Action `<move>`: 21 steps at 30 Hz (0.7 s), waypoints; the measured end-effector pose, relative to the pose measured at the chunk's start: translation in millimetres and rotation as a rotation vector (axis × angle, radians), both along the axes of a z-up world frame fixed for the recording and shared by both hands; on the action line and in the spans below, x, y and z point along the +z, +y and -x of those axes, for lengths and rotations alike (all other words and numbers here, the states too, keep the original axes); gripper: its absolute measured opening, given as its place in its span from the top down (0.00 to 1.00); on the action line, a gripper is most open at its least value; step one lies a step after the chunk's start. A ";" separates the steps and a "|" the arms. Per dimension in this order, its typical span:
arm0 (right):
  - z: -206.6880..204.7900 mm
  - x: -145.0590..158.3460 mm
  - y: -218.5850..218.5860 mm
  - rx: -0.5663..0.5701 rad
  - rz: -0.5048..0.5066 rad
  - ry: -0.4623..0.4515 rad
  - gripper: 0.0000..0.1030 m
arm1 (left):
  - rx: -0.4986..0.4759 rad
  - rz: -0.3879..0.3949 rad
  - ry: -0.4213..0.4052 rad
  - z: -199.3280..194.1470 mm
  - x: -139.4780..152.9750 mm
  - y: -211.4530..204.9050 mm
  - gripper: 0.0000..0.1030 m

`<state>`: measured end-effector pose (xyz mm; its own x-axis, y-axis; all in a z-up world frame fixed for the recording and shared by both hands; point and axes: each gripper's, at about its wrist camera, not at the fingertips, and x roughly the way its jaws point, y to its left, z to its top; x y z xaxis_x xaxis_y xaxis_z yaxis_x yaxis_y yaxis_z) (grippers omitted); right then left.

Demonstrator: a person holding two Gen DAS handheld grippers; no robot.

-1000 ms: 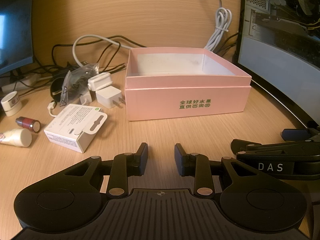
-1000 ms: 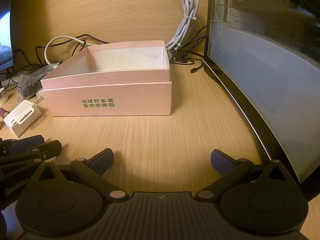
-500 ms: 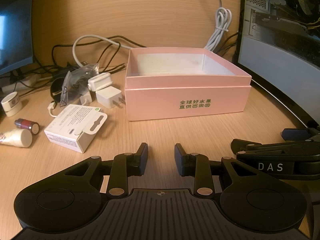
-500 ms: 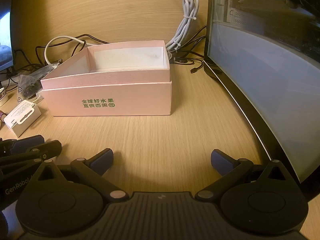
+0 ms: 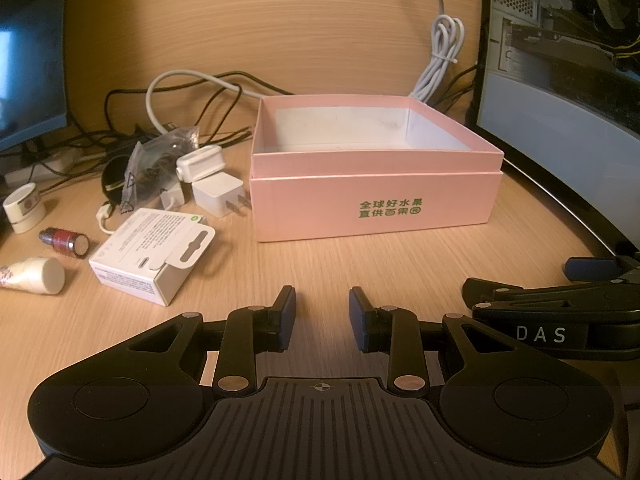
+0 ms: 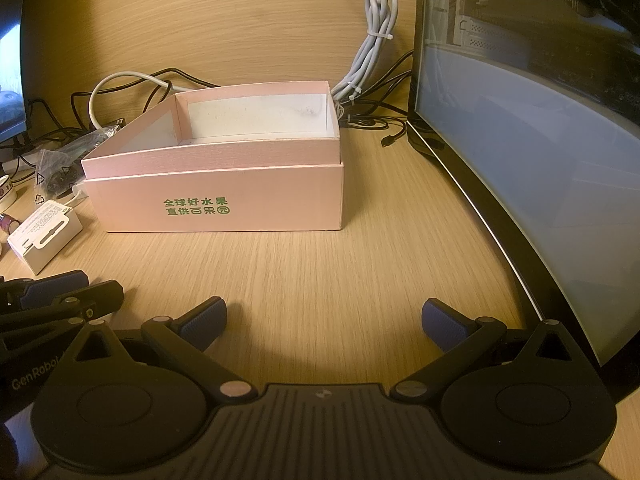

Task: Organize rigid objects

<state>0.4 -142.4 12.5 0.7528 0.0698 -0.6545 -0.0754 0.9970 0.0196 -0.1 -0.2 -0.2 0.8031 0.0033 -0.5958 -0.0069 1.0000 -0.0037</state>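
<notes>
An open pink box with green print stands mid-desk, its white inside bare; it also shows in the right wrist view. Left of it lie a white carton, a white charger plug, a white adapter, a clear bag, a small red bottle, a white tube and a small white jar. My left gripper hovers in front of the box, open, nothing between its pads. My right gripper is wide open over bare desk, to the right of the left one.
A curved monitor runs along the right edge of the desk. Bundled grey cable and black cables lie behind the box. Another screen stands at the far left. The wooden desk lies bare between grippers and box.
</notes>
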 end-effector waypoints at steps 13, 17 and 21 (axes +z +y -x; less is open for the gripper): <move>0.0 -0.2 -0.1 0.000 0.000 0.000 0.00 | 0.001 -0.001 0.001 1.7 2.4 3.0 0.68; 0.0 -0.2 0.0 0.000 0.000 0.000 0.00 | 0.002 -0.002 0.001 1.9 2.6 3.6 0.68; 0.0 -0.2 0.3 0.000 0.000 0.000 0.00 | 0.002 -0.001 0.002 1.8 3.0 4.2 0.68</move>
